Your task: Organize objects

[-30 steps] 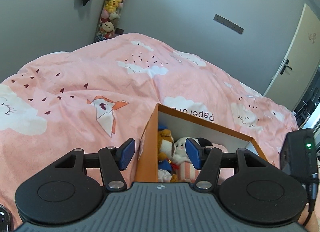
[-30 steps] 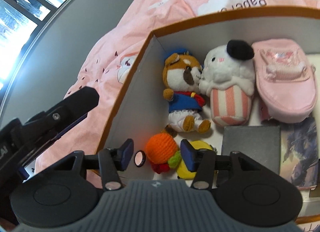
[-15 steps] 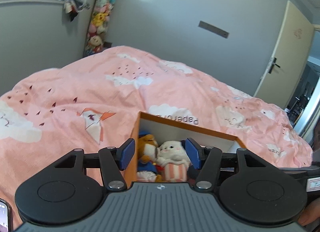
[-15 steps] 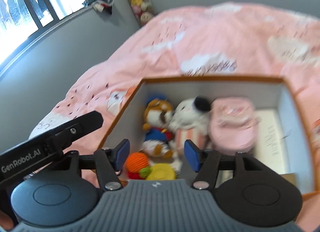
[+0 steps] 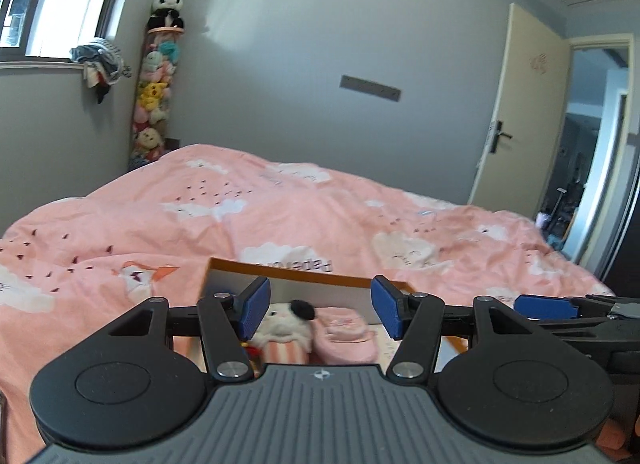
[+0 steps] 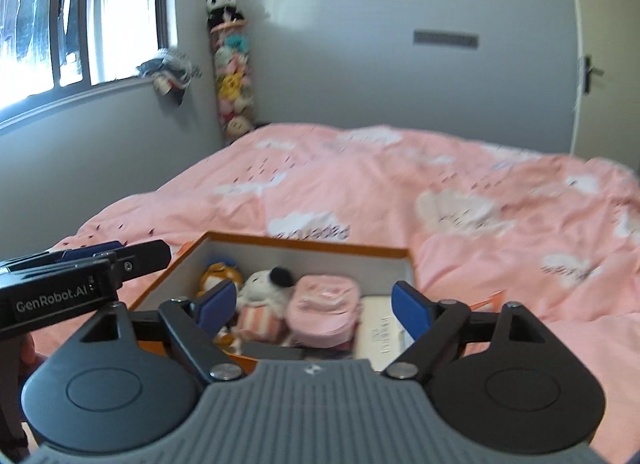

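An orange cardboard box with white inner walls lies on the pink bed. Inside sit a brown bear plush, a white plush with a black ear and striped body, a pink pouch and white paper. My right gripper hovers above and behind the box, its jaws opening with nothing between them. My left gripper is also back from the box, open and empty; past its fingers I see the white plush and pink pouch.
A pink cloud-print duvet covers the bed. In the far corner stands a tall tube of plush toys topped by a panda. Clothes hang on the window sill. A door stands open at right.
Both grippers pulled up and back from the box and levelled out, so the room shows. The right jaws spread wider, leaving the orange knitted toy in the box, now out of sight.
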